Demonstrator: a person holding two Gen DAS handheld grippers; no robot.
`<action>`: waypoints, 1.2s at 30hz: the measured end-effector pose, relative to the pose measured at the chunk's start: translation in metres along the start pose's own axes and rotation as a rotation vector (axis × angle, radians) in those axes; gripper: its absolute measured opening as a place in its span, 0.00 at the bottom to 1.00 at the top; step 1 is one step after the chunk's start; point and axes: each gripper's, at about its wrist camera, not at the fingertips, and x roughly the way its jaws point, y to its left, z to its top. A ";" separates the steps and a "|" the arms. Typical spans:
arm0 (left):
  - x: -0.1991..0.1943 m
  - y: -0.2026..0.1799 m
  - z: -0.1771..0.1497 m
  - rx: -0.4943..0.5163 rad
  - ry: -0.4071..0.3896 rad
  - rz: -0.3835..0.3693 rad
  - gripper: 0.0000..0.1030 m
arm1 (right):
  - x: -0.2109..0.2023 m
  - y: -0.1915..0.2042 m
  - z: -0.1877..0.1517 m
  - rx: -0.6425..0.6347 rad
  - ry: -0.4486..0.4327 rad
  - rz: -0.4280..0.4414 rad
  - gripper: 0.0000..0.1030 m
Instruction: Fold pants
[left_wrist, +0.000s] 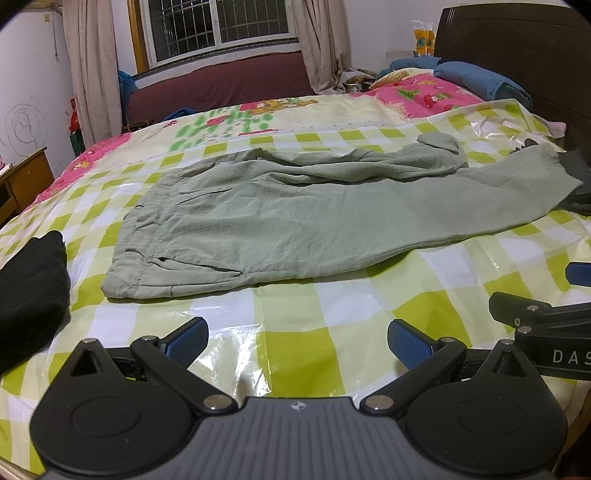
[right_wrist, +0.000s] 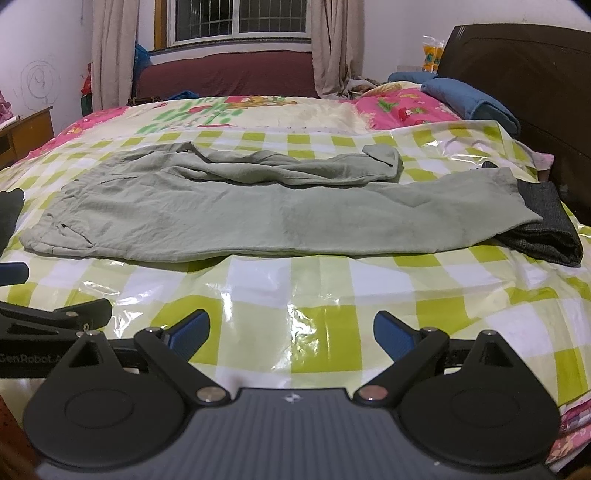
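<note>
In the left wrist view, our left gripper (left_wrist: 297, 341) hangs above the glossy green-and-white checked plastic sheet (left_wrist: 295, 306) on the bed, its blue-padded fingers (left_wrist: 188, 339) spread wide with nothing between them. The pale sage-green cotton pants (left_wrist: 295, 214) lie flat beyond the fingers, apart from them, waistband nearest the folded black garment (left_wrist: 31, 291) on the left. One leg runs right toward a dark grey folded cloth (left_wrist: 576, 177); the other lies crumpled behind it. A strip of bare sheet separates the pants' near edge from the fingertips. The right gripper's arm pokes in at the right.

In the right wrist view, our right gripper (right_wrist: 291, 334) also holds its fingers (right_wrist: 393, 338) wide apart and empty. The pants (right_wrist: 277, 218) stretch across beyond, the cuff overlapping the dark grey folded cloth (right_wrist: 543, 225). Open sheet (right_wrist: 332, 288) lies between the pants' near edge and the fingers.
</note>
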 end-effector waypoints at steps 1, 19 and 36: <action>0.000 0.000 0.000 0.000 0.000 0.000 1.00 | 0.000 0.000 0.000 0.001 0.000 0.000 0.92; 0.000 0.000 0.000 0.000 0.002 0.000 1.00 | 0.002 0.002 -0.002 0.000 0.010 0.005 0.92; 0.001 -0.001 0.000 0.001 0.004 0.000 1.00 | 0.003 0.001 -0.003 0.002 0.021 0.010 0.92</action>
